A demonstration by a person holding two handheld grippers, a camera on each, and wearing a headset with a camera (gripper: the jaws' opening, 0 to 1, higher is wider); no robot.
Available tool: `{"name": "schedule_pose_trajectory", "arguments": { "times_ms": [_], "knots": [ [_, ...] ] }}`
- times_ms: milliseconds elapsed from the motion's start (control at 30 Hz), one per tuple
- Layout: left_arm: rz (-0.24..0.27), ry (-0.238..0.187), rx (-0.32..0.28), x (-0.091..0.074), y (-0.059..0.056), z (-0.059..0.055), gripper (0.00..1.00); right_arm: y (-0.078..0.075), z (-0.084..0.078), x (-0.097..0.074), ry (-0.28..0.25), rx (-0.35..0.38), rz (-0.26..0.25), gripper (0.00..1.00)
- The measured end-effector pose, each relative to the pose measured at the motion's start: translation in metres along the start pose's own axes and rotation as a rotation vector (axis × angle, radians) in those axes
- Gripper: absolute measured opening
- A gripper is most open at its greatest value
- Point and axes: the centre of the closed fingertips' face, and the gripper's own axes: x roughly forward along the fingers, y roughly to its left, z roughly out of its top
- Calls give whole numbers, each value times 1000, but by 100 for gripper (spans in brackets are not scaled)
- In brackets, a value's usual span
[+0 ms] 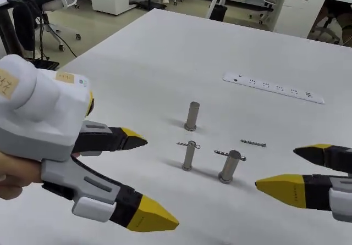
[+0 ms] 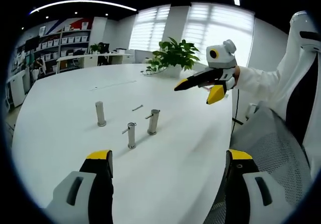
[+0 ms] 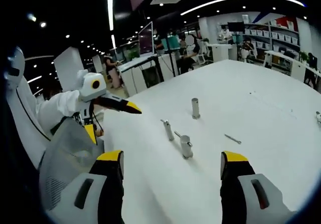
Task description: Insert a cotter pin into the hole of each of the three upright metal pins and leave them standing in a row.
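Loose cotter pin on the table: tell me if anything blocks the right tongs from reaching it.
Nothing visible does. Bare table lies between the right tongs and the loose cotter pin; the nearest upright pin stands off to the side.

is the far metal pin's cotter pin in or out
Out: the far grey metal pin has a bare top; one thin cotter pin lies loose.

Head view, high and close, angled down over the table (image 1: 165, 53); both gripper views, low at its near edge, facing forward; all three share the upright pins (image 1: 189, 156).
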Motion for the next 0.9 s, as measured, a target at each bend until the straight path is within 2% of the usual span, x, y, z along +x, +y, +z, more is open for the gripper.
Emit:
{"name": "schedule_pose_trajectory", "arguments": {
  "times_ms": [67, 233, 300, 400, 500, 567, 733, 767, 900],
  "knots": [
    [2, -14, -8, -2, 2, 3, 92, -3, 1, -3, -11, 14, -23, 81],
    [23, -63, -9, -7, 12, 18, 90, -4, -5, -7, 12, 27, -55, 93],
    [42, -85, -14, -9, 20, 26, 90, -3, -12, -8, 40, 43, -62, 98],
    [60, -118, -12, -12, 29, 37, 90, -10, -26, -10, 114, 25, -110, 99],
    [70, -138, -6, -11, 34, 44, 90, -9, -27, -7, 112, 24, -102, 99],
    [75, -144, -3, -8, 40, 50, 90, -5, -27, -4, 108, 45, -76, 99],
    [112, -174, 3, 1, 61, 70, 89, -5, -25, -2, 118, 27, -77, 98],
    [131, -206, -6, 4, 69, 78, 89, -5, -25, -2, 122, 22, -79, 98],
    [192, -218, 8, 16, 93, 89, 84, -8, -27, -4, 134, 29, -96, 98]
  ]
}}
